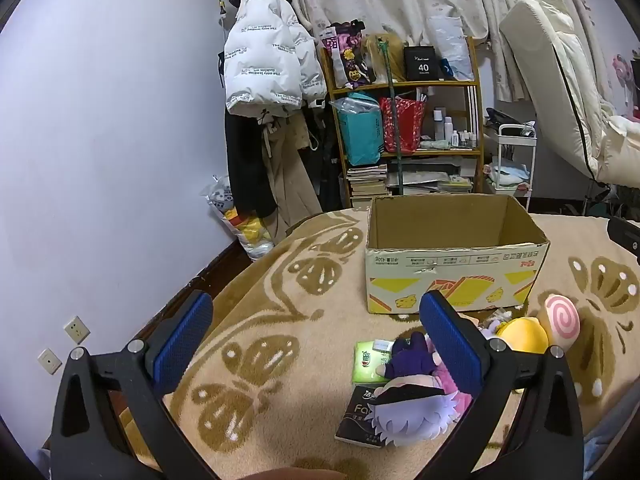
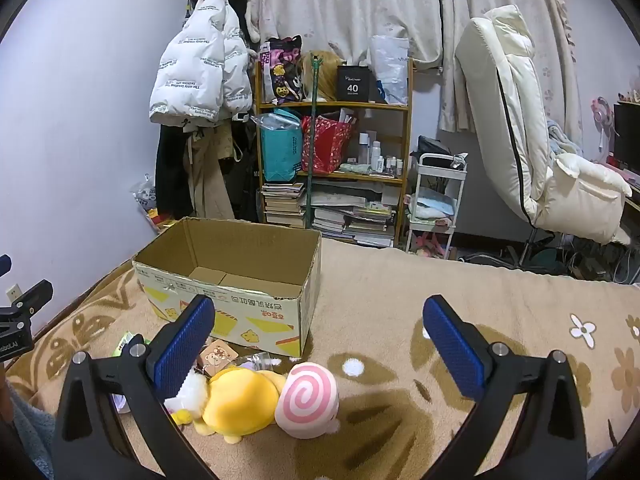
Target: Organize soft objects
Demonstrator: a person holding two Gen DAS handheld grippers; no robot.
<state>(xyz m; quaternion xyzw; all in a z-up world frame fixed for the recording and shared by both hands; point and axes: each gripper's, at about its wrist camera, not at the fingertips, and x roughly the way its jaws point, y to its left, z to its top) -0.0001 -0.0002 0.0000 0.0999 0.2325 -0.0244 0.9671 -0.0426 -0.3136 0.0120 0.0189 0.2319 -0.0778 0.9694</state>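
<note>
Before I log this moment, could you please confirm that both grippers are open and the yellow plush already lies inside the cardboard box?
Not quite. The right wrist view shows the yellow plush on the blanket in front of the cardboard box, whose visible interior is empty. Both the left gripper and right gripper are open.

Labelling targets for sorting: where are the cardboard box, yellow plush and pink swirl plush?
cardboard box [image 2: 240,316]: right wrist view, printed front wall.
yellow plush [image 2: 240,400]: right wrist view, rounded body.
pink swirl plush [image 2: 308,396]: right wrist view, swirl face.

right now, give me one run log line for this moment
left gripper open, empty | right gripper open, empty | box empty | yellow plush, swirl plush, doll on blanket
</note>
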